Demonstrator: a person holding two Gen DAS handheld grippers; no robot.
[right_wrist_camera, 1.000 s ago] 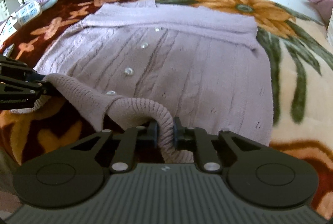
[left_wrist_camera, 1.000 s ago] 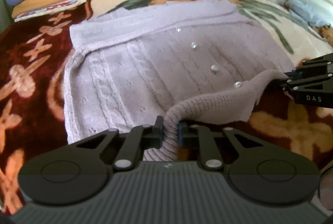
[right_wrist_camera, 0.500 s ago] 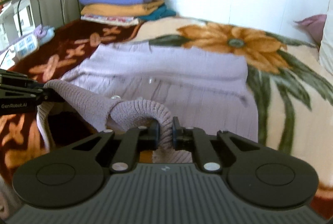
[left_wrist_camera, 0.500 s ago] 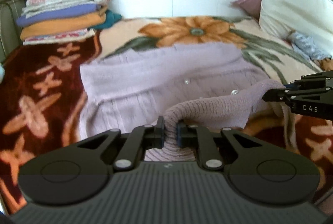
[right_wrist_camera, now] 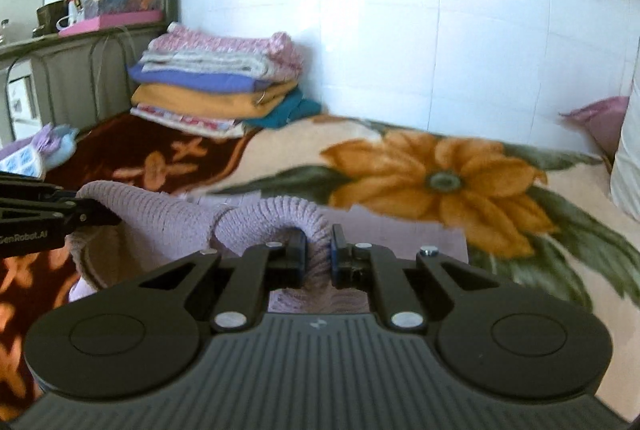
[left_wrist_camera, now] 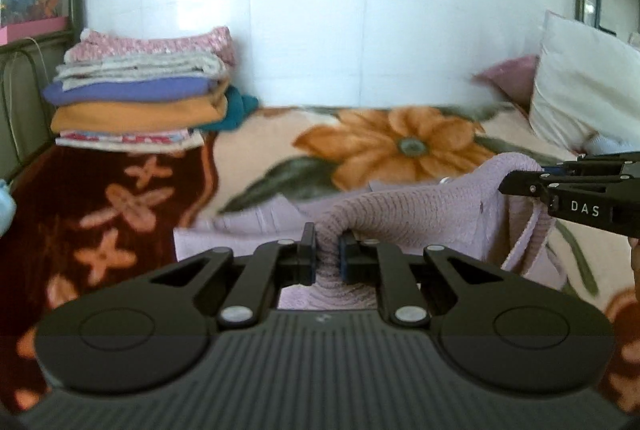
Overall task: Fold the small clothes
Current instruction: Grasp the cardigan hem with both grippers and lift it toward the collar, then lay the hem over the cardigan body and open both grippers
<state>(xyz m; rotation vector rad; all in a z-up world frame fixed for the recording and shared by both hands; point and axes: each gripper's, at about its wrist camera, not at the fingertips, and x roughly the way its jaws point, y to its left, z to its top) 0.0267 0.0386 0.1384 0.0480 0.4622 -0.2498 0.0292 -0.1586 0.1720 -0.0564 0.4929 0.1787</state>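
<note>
A lilac knitted cardigan (left_wrist_camera: 420, 214) lies on the flowered blanket, its near hem lifted. My left gripper (left_wrist_camera: 323, 257) is shut on the ribbed hem, and the right gripper (left_wrist_camera: 516, 186) shows at the right of that view, pinching the same hem. In the right wrist view my right gripper (right_wrist_camera: 319, 255) is shut on the cardigan's hem (right_wrist_camera: 280, 218), and the left gripper (right_wrist_camera: 100, 216) shows at the left edge holding the other end. The hem hangs stretched between both grippers. The rest of the cardigan lies mostly hidden below.
A stack of folded clothes (left_wrist_camera: 140, 102) sits at the far left by the tiled wall, also in the right wrist view (right_wrist_camera: 216, 86). A white pillow (left_wrist_camera: 584, 90) and a pink cushion (left_wrist_camera: 512, 78) stand at the far right. The blanket (right_wrist_camera: 432, 178) covers the bed.
Both grippers have risen and tilted up with the hem held between them. The cardigan's body has dropped out of sight and the wall now fills the upper views.
</note>
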